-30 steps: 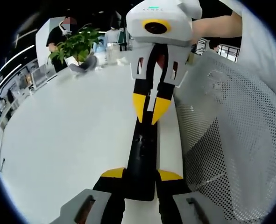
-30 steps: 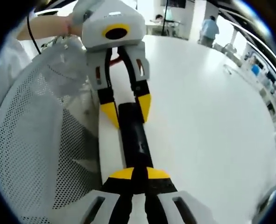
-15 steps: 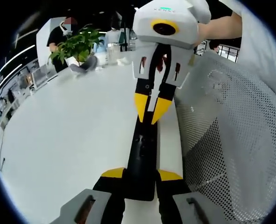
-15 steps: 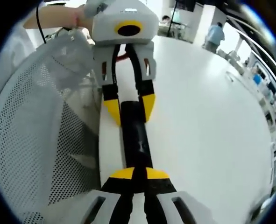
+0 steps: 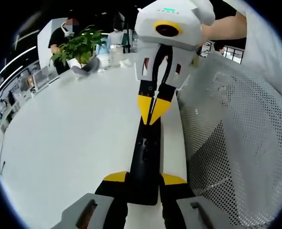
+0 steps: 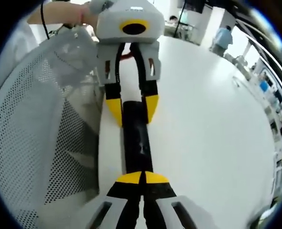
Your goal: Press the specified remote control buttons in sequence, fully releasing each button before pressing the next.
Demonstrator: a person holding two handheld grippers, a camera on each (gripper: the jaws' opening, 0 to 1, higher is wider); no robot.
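Observation:
A long black remote control (image 5: pixel 145 157) lies lengthwise over the white table's edge strip. My left gripper (image 5: pixel 144 178) is shut on its near end, one yellow tip pressed to each side. In the right gripper view that same left gripper (image 6: pixel 132 110) clamps the remote (image 6: pixel 133 138) at its far end. My right gripper (image 6: pixel 141 178) is shut, its yellow tips together and holding nothing, over the end of the remote nearest that camera. From the left gripper view the right gripper (image 5: pixel 153 110) comes down from the top, its tips meeting in a point on the remote's far end.
A white table (image 5: pixel 74 133) spreads out to one side of the remote. White perforated mesh (image 5: pixel 231 143) stands close along the other side, also seen as mesh (image 6: pixel 36 133). A potted plant (image 5: pixel 78 47) and people stand at the table's far end.
My right gripper's tips, slightly apart a second ago, have come together. The left gripper and the remote have kept their place.

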